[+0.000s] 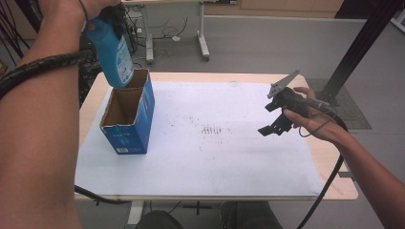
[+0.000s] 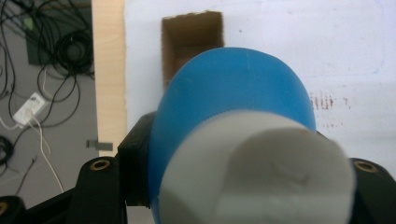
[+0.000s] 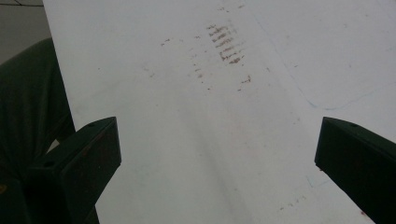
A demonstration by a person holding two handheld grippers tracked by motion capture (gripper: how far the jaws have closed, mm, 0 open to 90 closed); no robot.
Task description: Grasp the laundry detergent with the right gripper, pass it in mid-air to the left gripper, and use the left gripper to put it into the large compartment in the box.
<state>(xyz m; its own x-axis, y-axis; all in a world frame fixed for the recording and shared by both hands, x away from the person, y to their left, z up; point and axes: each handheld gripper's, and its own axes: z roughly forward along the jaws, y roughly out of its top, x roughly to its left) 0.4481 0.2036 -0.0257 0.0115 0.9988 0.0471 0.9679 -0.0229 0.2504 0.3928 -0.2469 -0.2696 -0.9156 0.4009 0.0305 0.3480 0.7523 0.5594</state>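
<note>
— Where was the bottle when you looked down?

— My left gripper (image 1: 102, 21) was clamped on the blue plastic bottle with a white cap (image 1: 113, 53), one black jaw on each side of its body. I held it high, bottom end down, right above the far end of the open blue cardboard box (image 1: 129, 119). In the left gripper view the white cap sat nearest the camera and the brown inside of the box (image 2: 191, 39) showed beyond the bottle (image 2: 229, 93).

— Was it touching the box?

— I couldn't tell; its lower end overlapped the far rim in the high view.

— And your other hand?

— My right gripper (image 1: 273, 118) hung over the right half of the white table mat (image 1: 215, 157), jaws wide apart and holding nothing, well away from the box. Below it lay brown smudges (image 3: 224, 44) on the mat.
</note>
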